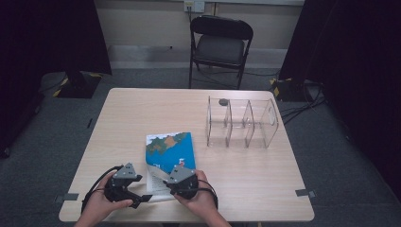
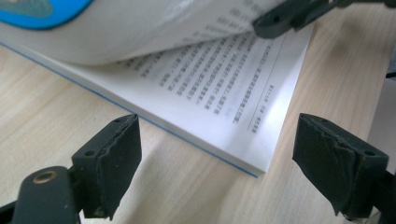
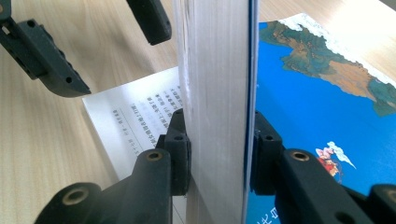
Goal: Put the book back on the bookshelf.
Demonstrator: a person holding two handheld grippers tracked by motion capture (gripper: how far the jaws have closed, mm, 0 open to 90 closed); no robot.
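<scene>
A book point(image 1: 170, 158) with a blue illustrated cover lies on the pale wooden bench point(image 1: 142, 113), at about six o'clock of its top, just in front of the person's hands. The right gripper point(image 3: 217, 149) is clenched on a lifted sheaf of pages together with the cover, fingers point(image 3: 180, 149) pressing from both sides. The left gripper point(image 2: 217, 154) sits at about nine o'clock of the book's near corner, fingers point(image 2: 114, 158) released and spread, the printed page lying between them untouched. A clear compartmented organiser point(image 1: 242, 122) stands at about two o'clock from the book, well apart.
</scene>
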